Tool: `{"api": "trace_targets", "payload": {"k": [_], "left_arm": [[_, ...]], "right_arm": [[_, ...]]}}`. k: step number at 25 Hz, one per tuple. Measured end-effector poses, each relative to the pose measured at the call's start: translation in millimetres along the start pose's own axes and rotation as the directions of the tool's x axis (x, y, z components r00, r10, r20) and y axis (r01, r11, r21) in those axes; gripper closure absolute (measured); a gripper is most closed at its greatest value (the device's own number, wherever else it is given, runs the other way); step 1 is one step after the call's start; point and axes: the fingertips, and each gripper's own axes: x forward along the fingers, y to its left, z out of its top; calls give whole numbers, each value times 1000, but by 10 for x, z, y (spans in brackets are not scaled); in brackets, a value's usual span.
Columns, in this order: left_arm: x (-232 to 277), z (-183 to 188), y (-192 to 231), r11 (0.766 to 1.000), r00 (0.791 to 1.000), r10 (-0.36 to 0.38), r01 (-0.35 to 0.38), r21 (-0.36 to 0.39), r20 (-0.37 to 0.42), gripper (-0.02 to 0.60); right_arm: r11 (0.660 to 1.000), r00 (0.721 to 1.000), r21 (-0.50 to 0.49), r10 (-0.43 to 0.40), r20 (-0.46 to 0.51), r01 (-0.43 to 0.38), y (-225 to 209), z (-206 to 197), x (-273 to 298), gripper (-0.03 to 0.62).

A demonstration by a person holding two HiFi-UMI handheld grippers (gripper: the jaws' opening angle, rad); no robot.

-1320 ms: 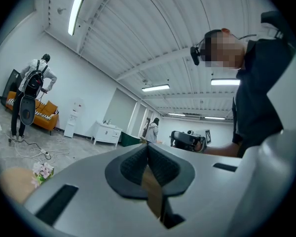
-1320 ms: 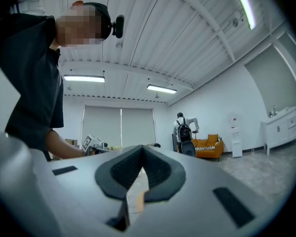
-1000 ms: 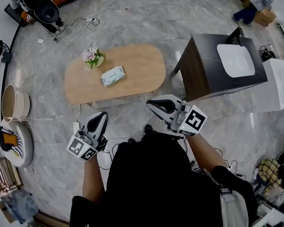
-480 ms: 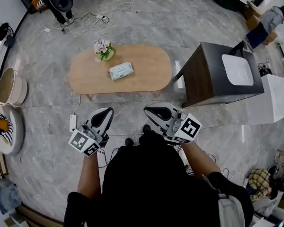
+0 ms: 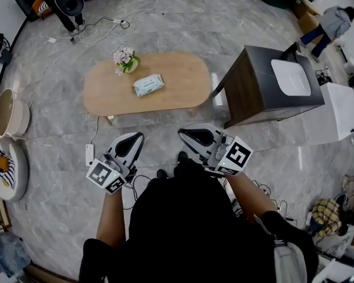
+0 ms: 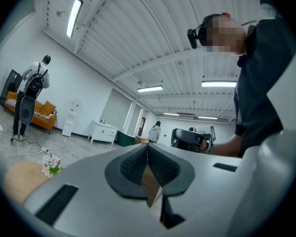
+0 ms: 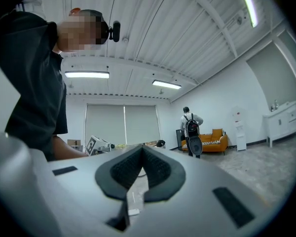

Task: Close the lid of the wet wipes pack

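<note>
A wide room with a grey marble floor (image 5: 59,117) spreads out in the head view, with cables trailing across it at 11 o'clock. At 2 o'clock from the person stands a dark cabinet (image 5: 248,93) with a white basin set in its top. At 12 o'clock, a little to the left, is an oval wooden worktop (image 5: 183,90).

The wet wipes pack (image 5: 148,84) lies flat near the middle of the worktop. A small bunch of flowers (image 5: 125,58) sits at its 11 o'clock, near the far edge. The pack is too small here to tell whether its lid is up or down. The scene therefore fits a pack that needs its lid pressed shut as well as one whose lid is already shut.

Both tools are held low and close to the body, noses toward the worktop and well apart from the pack, over bare floor. This looks like a carrying posture, not a working one, since nothing is within reach.

The left gripper (image 5: 131,139) has its ribbed fingers (image 6: 132,163) pressed together at the tips, with nothing between them. The right gripper (image 5: 186,133) is the same: its fingers (image 7: 160,171) meet at the tips and hold nothing.
</note>
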Motion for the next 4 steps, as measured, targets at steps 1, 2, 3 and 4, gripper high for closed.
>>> {"api": "trace_targets", "payload": {"k": [1, 2, 3, 4], "left_arm": [[0, 3, -6, 1000, 1000, -8, 8, -1, 0, 566], [-2, 5, -10, 1000, 1000, -15, 15, -2, 0, 566], [-4, 7, -11, 1000, 1000, -22, 22, -4, -1, 566], [-7, 8, -12, 1000, 1000, -29, 29, -7, -2, 566]], "right_arm": [[1000, 1000, 3, -6, 1, 6, 9, 6, -5, 586], [1000, 1000, 6, -12, 2, 12, 20, 16, -11, 586], [1000, 1000, 9, -17, 3, 17, 32, 26, -16, 586], [1000, 1000, 12, -23, 4, 23, 42, 36, -21, 586]]}}
